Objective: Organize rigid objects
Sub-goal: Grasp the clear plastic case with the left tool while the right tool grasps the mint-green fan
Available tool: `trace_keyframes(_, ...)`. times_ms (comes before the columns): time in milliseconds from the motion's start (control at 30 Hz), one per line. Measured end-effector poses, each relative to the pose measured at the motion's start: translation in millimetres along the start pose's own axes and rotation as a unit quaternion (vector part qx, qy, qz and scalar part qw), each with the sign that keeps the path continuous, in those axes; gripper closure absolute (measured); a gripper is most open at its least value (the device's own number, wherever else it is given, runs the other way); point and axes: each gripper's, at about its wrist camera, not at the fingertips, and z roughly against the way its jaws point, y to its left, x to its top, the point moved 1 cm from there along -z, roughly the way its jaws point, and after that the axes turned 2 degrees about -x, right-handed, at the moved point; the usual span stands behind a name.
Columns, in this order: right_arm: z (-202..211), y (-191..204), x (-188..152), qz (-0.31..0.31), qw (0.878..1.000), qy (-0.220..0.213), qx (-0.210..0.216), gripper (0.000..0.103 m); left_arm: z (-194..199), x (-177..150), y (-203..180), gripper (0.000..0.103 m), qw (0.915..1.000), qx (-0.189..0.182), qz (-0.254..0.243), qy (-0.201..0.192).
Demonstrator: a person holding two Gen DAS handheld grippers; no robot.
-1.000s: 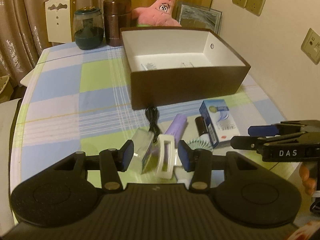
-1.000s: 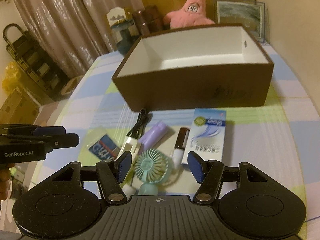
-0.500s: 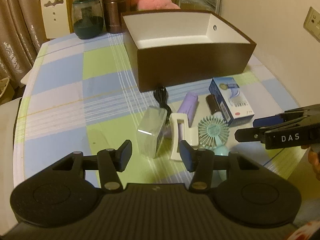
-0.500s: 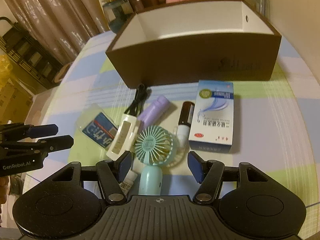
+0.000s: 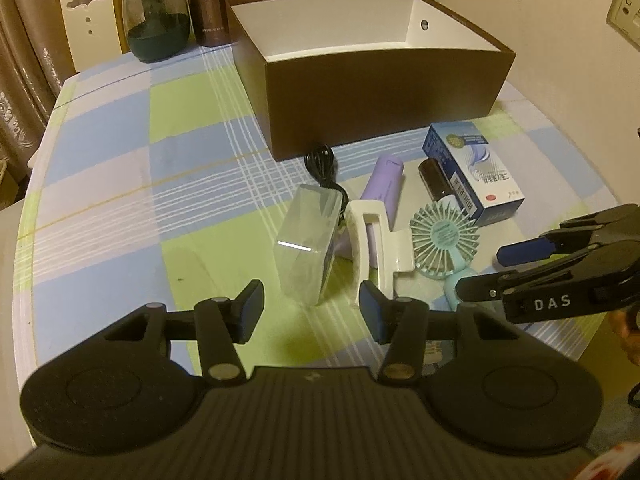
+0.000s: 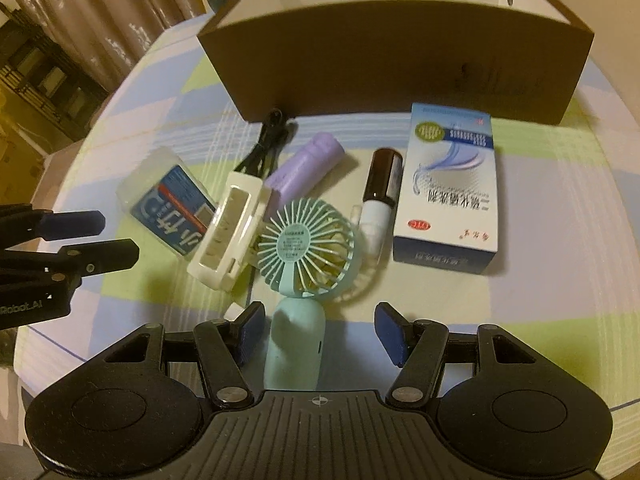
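Right hand-held gripper (image 6: pixel 316 330) hangs low with jaws apart, the teal fan's (image 6: pixel 306 246) handle between the pads but untouched. Left hand-held gripper (image 5: pixel 310 312), jaws just widened and holding nothing, sits just short of the clear plastic case (image 5: pixel 310 242) and the white clip (image 5: pixel 374 246). Beyond them on the checked bench (image 5: pixel 120 168) lie a purple tube (image 6: pixel 306 164), a brown bottle (image 6: pixel 382 184), a blue-white carton (image 6: pixel 448 188) and a black cable (image 6: pixel 266 144). Farthest back stands the open brown box (image 5: pixel 384 96).

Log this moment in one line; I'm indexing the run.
left gripper: open, over clear case | right gripper: open, astride fan handle | box: none in
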Motion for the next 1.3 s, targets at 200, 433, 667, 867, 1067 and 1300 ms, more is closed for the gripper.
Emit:
trace_keyframes(200, -13, 7, 3, 0.008, 1.000, 0.008, -0.014, 0.050, -6, -2, 5, 0.054, 1.0000, -0.004, -0.003, 0.000)
trace_keyframes(433, -22, 15, 0, 0.025, 0.999, -0.001, -0.036, 0.054, -13, -3, 6, 0.054, 0.9998, -0.012, -0.015, -0.006)
trace_keyframes(667, -23, 18, -2, 0.036, 0.998, -0.010, -0.051, 0.059, -20, -4, 6, 0.054, 0.9995, -0.013, -0.027, -0.012)
trace_keyframes(867, -19, 9, -3, 0.030, 0.998, -0.013, -0.060, 0.064, -28, -2, 8, 0.054, 0.9990, -0.016, -0.035, -0.021)
trace_keyframes(1067, -19, 14, -5, 0.040, 0.996, -0.021, -0.074, 0.064, -39, 2, 6, 0.055, 0.9984, -0.020, -0.042, -0.033)
trace_keyframes(1300, -21, 14, -6, 0.035, 0.996, -0.033, -0.076, 0.070, -45, 3, 8, 0.075, 0.9982, -0.027, -0.041, -0.034)
